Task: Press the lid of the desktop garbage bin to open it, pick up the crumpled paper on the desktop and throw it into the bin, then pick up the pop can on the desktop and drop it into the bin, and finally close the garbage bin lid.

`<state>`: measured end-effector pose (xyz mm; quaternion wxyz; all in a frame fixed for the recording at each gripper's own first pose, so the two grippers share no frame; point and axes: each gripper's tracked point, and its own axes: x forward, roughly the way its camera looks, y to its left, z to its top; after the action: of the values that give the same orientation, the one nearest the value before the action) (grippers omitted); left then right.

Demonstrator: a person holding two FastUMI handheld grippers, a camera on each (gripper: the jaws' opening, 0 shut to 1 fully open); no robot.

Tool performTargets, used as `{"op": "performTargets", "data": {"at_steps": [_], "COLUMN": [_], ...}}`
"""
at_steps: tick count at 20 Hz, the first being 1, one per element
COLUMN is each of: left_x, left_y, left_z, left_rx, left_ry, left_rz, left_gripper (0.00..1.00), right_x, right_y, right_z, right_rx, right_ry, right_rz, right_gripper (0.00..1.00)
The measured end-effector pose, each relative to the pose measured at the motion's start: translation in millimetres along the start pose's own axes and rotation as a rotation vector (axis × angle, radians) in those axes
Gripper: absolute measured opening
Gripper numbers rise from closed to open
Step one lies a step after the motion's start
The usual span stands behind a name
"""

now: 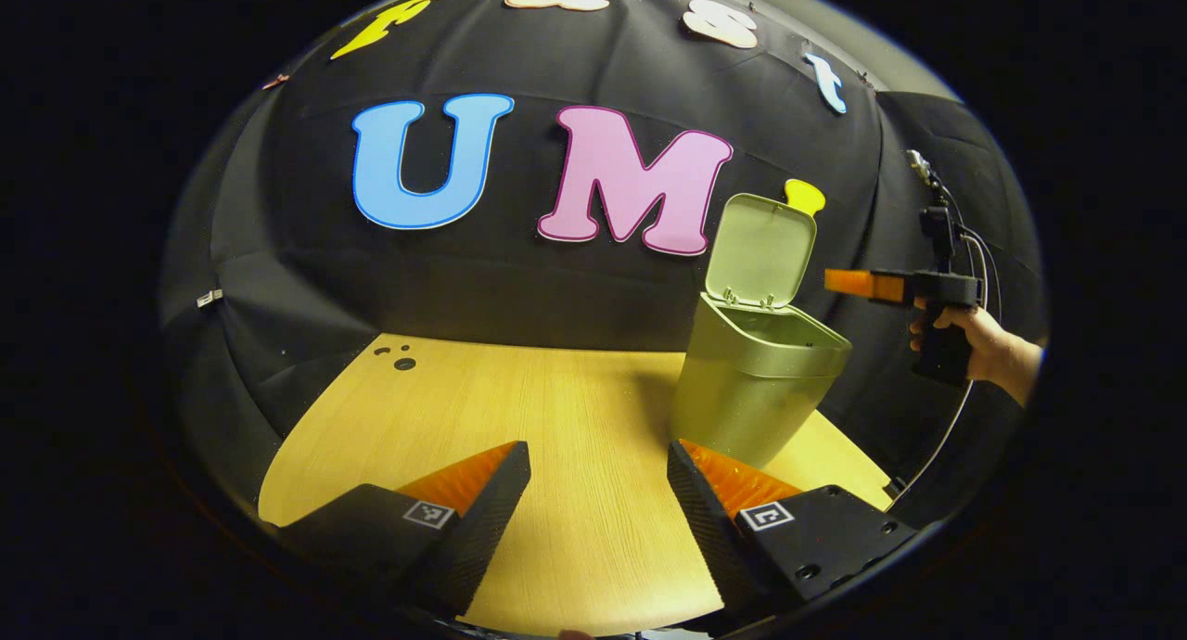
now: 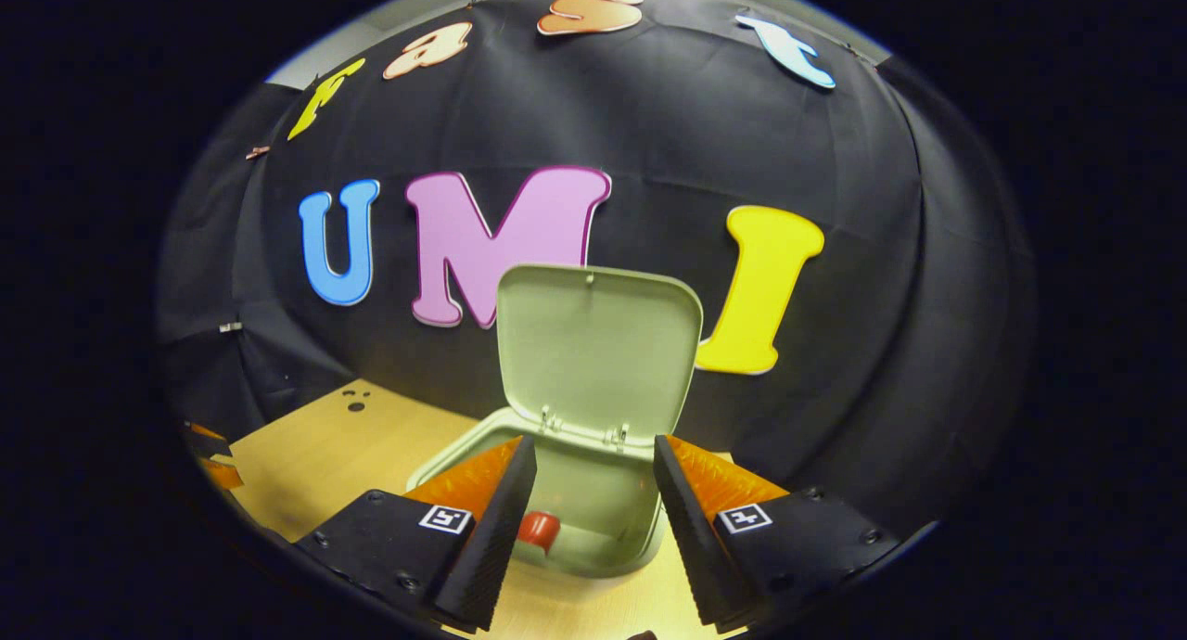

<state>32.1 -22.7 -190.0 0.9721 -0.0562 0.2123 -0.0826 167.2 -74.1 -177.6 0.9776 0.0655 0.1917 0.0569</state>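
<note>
Here the one garbage bin point(image 1: 756, 380) stands on the right part of the surface point(image 1: 556, 408), close to the black cloth wall point(image 1: 519, 269); it is a pale green, smooth plastic tub with rounded corners, tapering toward its base. Its lid point(image 1: 762, 250), a flat rounded rectangle with a raised rim, stands open and upright on two small hinges at the back edge. In the right gripper view, looking down into the bin point(image 2: 593, 492), one red, rounded thing point(image 2: 539, 531) lies at the bottom, likely the pop can, though too little of it shows to be sure; the lid point(image 2: 598, 343) rises just behind. The right tongs point(image 2: 593, 492) hang spread apart above the bin's mouth, gripping nothing, their ribbed inner faces wedge-shaped. In the left gripper view the right tongs point(image 1: 858, 283) show from the side, held by one hand point(image 1: 964, 339) just to the right of the lid, with a thin cable point(image 1: 946, 436) trailing down. The left tongs point(image 1: 598, 482) are also spread wide and bare, low over the surface in front of the bin, well apart from it. The surface is light wood-grain laminate, with a few small dark holes point(image 1: 399, 357) near its far left edge.
</note>
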Motion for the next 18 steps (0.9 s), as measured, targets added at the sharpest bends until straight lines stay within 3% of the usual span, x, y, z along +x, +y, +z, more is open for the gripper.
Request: {"op": "performTargets", "data": {"at_steps": [8, 18], "left_x": [8, 26], "left_y": [1, -6], "left_z": [4, 6], "left_rx": [-0.024, -0.034], "left_ry": [-0.009, -0.008], "left_rz": [0.009, 0.046], "left_gripper": [0.96, 0.95], "right_x": [28, 59], "right_y": [-9, -38], "right_z": [75, 114], "right_rx": [0.001, 0.029], "right_ry": [-0.161, -0.308], "right_rz": [-0.036, -0.109], "right_gripper": [0.96, 0.98]}}
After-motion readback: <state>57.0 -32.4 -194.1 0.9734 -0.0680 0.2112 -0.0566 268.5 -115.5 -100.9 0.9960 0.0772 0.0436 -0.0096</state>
